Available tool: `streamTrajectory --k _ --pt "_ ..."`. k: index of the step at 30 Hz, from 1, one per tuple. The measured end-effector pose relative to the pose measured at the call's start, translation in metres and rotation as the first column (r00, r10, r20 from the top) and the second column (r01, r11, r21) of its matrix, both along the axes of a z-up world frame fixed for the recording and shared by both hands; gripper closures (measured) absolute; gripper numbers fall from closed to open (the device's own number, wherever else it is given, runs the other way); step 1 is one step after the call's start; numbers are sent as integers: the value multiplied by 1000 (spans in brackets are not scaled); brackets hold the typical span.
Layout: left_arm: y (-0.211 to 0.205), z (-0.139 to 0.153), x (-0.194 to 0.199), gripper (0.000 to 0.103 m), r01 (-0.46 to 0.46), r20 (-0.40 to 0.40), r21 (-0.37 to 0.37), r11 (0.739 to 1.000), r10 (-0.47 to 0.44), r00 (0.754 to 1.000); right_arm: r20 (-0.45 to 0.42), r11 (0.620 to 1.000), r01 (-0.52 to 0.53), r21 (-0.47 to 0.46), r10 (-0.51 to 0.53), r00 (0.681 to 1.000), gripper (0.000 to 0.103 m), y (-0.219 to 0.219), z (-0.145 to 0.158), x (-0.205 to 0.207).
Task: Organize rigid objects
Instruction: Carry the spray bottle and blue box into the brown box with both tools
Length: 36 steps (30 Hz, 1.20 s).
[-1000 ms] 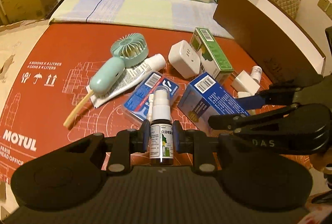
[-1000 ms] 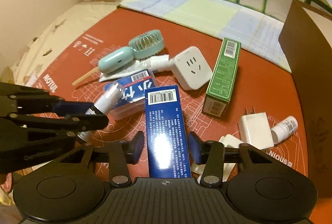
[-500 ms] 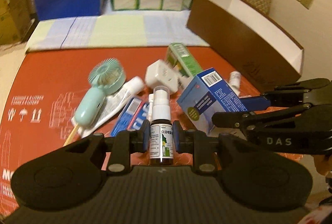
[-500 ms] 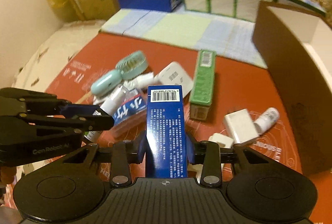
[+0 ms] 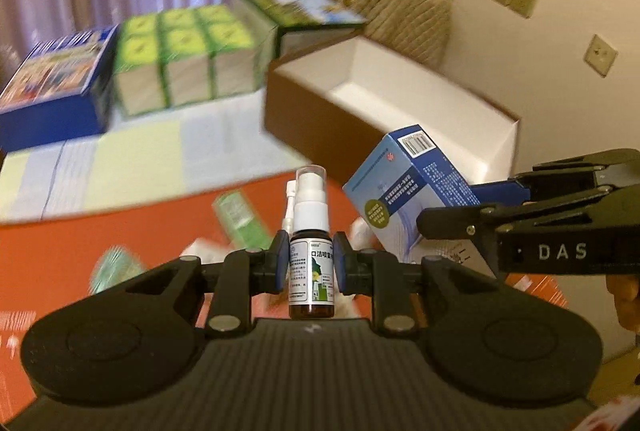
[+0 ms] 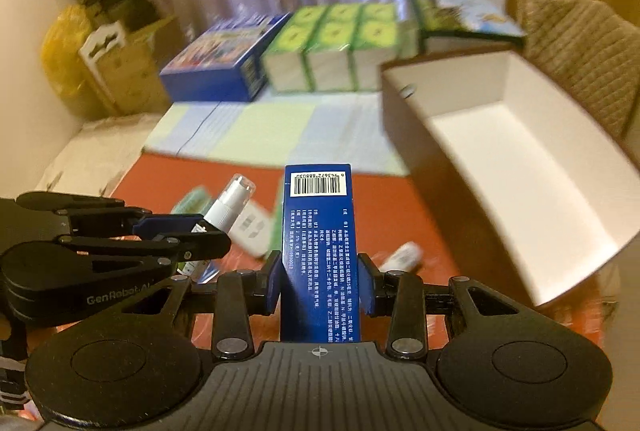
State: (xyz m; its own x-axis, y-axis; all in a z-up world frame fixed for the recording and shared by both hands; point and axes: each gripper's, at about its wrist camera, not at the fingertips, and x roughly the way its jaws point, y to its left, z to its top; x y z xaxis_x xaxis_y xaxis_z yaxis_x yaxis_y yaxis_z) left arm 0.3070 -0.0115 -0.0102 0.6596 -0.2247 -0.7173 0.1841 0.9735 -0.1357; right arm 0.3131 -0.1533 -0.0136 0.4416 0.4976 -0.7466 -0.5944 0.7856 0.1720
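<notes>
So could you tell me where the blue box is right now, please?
The blue box is clamped in the right gripper, lifted above the red mat, with the open brown box to its right.

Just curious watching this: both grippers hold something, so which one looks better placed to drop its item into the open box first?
Probably the right gripper: its blue carton is nearer the brown box than the spray bottle.

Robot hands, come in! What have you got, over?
Left gripper shut on spray bottle. Right gripper shut on blue box. Open brown box ahead, nothing blocking it.
</notes>
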Motion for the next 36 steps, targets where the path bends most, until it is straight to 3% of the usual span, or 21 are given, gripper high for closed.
streamTrajectory --k 8,16,26,36 --pt "-63 22 50 84 93 59 -9 996 -93 994 65 993 115 29 -116 991 68 -56 34 44" --pt "-119 25 100 84 147 71 -17 989 -145 987 99 978 207 26 -209 973 68 -105 42 97" --pt "-173 -1 150 84 166 -8 -9 986 -166 986 54 967 252 -25 -250 967 68 -145 18 148" --pt "-194 -38 174 84 137 -124 6 991 -135 983 -4 973 219 -78 -220 975 68 -154 -20 184"
